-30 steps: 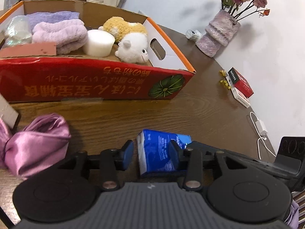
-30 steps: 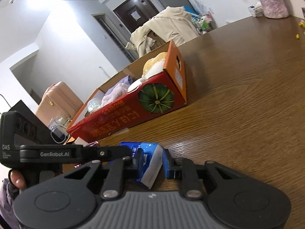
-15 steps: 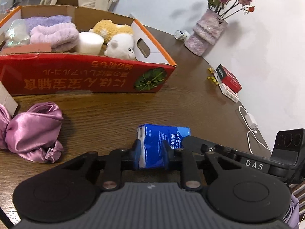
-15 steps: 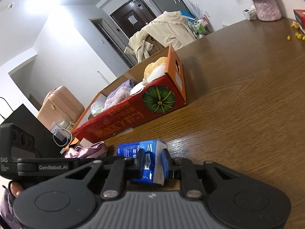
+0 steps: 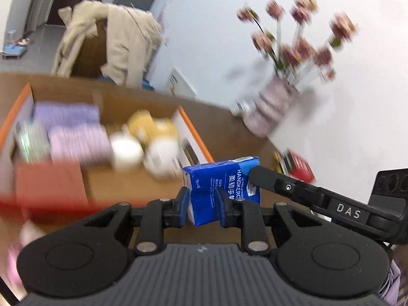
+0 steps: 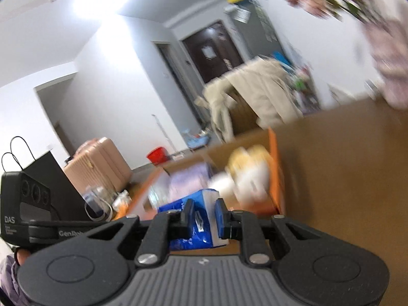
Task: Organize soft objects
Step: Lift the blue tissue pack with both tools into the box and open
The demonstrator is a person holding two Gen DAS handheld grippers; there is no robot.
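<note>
Blue tissue pack [image 5: 221, 188] pinched btwn both grippers' fingers [image 5: 182, 207].

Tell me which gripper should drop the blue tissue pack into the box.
Probably left. Both the left gripper and right gripper are shut on the blue tissue pack. The left wrist view looks straight into the cardboard box, so it seems better lined up; right could let go.

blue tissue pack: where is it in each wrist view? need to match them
Left wrist: blue tissue pack sits centre, clamped in the left gripper.
Right wrist: the pack sits low centre, clamped in the right gripper.
Shared landmark: cardboard box behind the pack.
</note>
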